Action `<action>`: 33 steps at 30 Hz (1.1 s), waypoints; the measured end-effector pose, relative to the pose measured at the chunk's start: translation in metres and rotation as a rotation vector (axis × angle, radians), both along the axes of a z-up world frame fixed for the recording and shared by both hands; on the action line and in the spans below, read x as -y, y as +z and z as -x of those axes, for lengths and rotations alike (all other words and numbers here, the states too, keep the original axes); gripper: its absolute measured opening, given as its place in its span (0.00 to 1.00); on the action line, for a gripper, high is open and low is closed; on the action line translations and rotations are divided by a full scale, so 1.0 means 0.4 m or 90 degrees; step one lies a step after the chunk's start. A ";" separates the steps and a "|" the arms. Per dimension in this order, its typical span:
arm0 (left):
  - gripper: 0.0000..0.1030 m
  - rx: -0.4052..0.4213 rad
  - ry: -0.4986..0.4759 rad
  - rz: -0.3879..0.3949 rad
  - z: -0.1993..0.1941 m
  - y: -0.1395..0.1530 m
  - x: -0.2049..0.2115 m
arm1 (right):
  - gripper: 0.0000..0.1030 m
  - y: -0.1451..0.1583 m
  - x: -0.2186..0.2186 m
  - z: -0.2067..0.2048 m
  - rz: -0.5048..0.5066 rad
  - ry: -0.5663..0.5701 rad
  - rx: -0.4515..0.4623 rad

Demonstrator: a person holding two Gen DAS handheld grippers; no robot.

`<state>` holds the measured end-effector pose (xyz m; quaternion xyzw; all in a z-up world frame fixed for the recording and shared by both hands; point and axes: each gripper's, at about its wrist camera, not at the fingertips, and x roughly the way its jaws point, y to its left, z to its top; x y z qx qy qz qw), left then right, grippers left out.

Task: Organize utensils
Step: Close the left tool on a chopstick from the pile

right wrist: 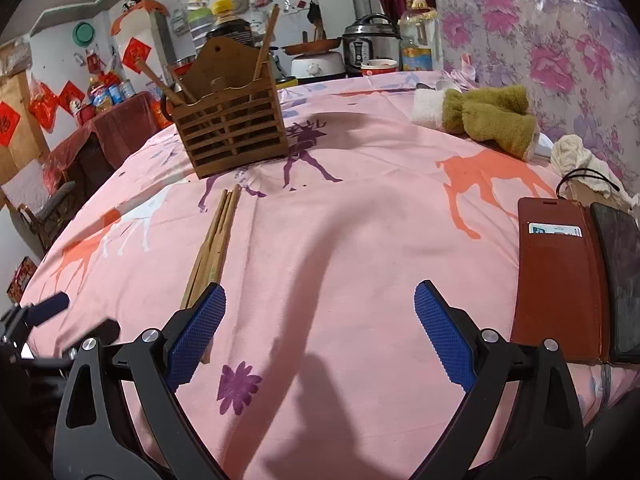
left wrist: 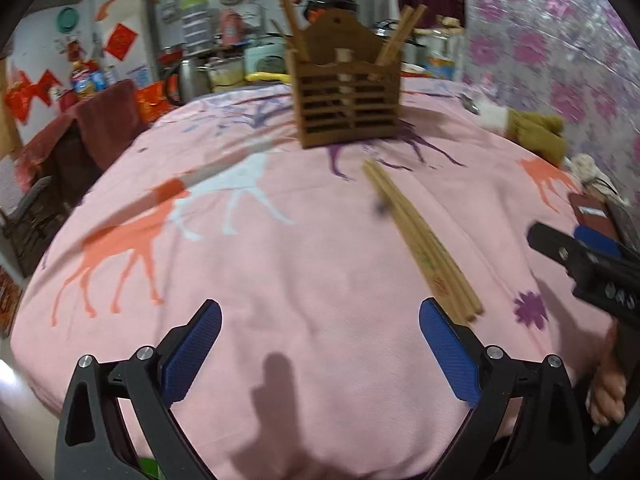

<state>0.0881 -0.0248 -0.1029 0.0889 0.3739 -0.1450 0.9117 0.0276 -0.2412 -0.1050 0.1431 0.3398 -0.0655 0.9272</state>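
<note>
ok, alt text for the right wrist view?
The open right gripper hovers over a pink animal-print tablecloth, with a bundle of wooden chopsticks lying by its left finger. Beyond stands a slatted wooden utensil holder with chopsticks already inside.

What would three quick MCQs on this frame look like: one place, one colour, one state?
1. Where do the loose chopsticks lie?
A. on the pink cloth, nearer the camera than the wooden holder
B. inside the kettle
C. on the wallet

2. What colour are the left gripper pads?
A. red
B. blue
C. white

3. How is the right gripper?
A. shut on a spoon
B. shut on chopsticks
C. open, empty

Key: A, the bundle rests on cloth before the wooden holder; B, both pads show blue; C, its fingers stand wide apart with only cloth between.
</note>
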 end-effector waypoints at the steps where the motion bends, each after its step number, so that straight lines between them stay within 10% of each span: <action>1: 0.94 -0.004 -0.017 -0.002 0.005 -0.006 0.010 | 0.89 0.001 0.004 0.001 -0.003 -0.003 0.001; 17: 0.94 -0.065 -0.089 -0.039 0.002 -0.071 0.073 | 0.89 0.001 0.015 0.001 -0.015 -0.006 0.000; 33: 0.96 -0.043 -0.011 -0.043 -0.055 -0.068 0.034 | 0.89 -0.007 0.010 -0.004 -0.019 0.001 -0.004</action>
